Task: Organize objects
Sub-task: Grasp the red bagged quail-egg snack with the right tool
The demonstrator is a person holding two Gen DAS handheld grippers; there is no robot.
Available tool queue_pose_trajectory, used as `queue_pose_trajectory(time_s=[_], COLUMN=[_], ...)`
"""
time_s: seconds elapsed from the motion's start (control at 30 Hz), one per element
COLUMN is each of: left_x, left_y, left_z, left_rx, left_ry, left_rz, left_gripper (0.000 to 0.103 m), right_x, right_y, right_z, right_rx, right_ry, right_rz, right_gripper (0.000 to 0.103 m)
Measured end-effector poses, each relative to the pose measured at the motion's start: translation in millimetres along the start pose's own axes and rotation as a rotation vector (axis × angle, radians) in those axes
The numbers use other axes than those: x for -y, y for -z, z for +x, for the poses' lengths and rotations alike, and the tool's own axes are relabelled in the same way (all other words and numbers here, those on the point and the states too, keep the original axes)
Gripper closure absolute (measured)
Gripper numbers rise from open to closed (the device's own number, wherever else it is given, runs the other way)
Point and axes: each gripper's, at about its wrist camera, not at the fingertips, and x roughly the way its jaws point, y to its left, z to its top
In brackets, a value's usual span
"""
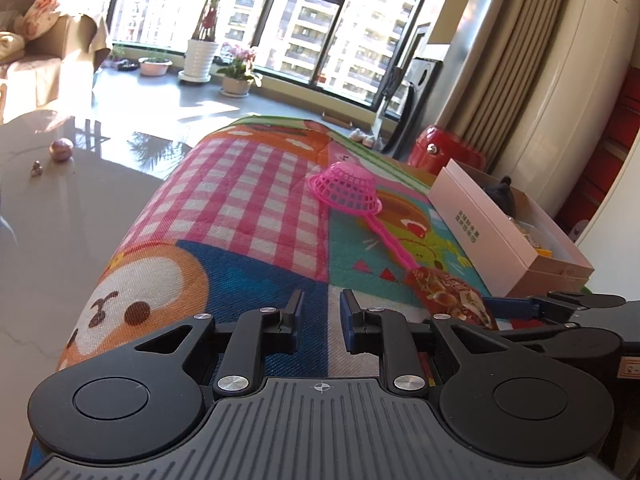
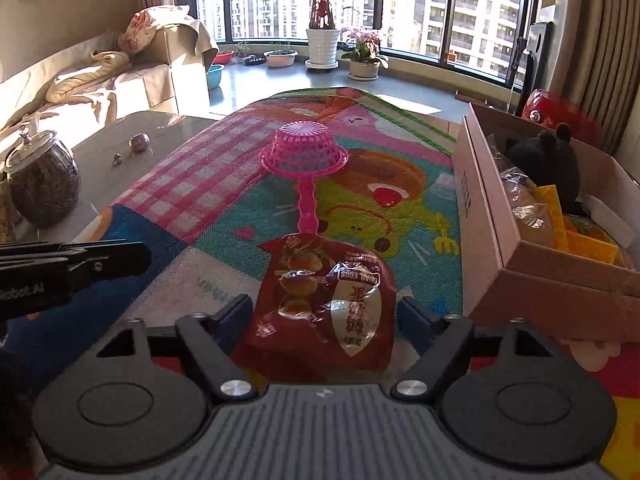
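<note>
While the left gripper point(image 1: 320, 312) hung over the patterned mat point(image 1: 248, 208) with its jaws nearly together and nothing between them, the red snack packet point(image 1: 450, 294) lay just to its right, touching the handle end of the pink strainer point(image 1: 348, 192); bare mat stretched ahead, the pink cardboard box point(image 1: 480, 232) bounding the right edge. In the right wrist view, the right gripper point(image 2: 324, 312) straddled the packet point(image 2: 324, 304), fingers partly spread on either side, contact unclear. The box point(image 2: 520, 248) stood close right, the left gripper point(image 2: 72, 266) near left.
</note>
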Motion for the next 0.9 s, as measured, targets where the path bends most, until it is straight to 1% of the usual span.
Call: queue_pose_trajectory(time_s=[0.1,0.2,0.27,0.33,0.4,0.47,0.53,0.6,0.63,0.67,0.7,0.9], left_x=[6,14,19,27,35,45,53,59,62,65,68,80], left_y=[0,1,1,-2,-9,-22,-35,-46,-50,-52,-54,-61], left_z=[2,5,8,13,20,33,51,73,84,93,100,120], left_rx=[-0.002,-0.014,-0.022,-0.030,-0.029,-0.024,-0.036,-0.069,-0.092,-0.113,-0.123,-0.102], left_ry=[0.007,0.015,0.020,0.028,0.034,0.033,0.024,-0.004,-0.032,-0.063,-0.086,-0.205], left_rz=[0.006,0.019,0.028,0.035,0.042,0.044,0.020,-0.008,-0.015,-0.007,0.005,0.045], left_gripper=[0.082,0.082,0.082,0.082,0.082,0.082,0.082,0.082,0.082,0.082,0.082,0.081], right_x=[9,29,45,64,85,102,113,122,124,124,124,130], right_y=[12,25,35,47,57,66,75,77,77,77,78,78], right_z=[-19,-39,-51,-61,-65,-66,-65,-66,-68,-69,-69,-65], right_rx=[0.014,0.026,0.050,0.078,0.086,0.078,0.079,0.082,0.098,0.110,0.114,0.102], right_ry=[0.014,0.036,0.077,0.159,0.231,0.262,0.287,0.259,0.255,0.255,0.251,0.216], right_rz=[-0.016,0.015,0.037,0.055,0.095,0.143,0.171,0.207,0.218,0.222,0.224,0.254], right_gripper=[0.029,0.029,0.029,0.029,0.029,0.029,0.029,0.028,0.022,0.009,0.004,0.000])
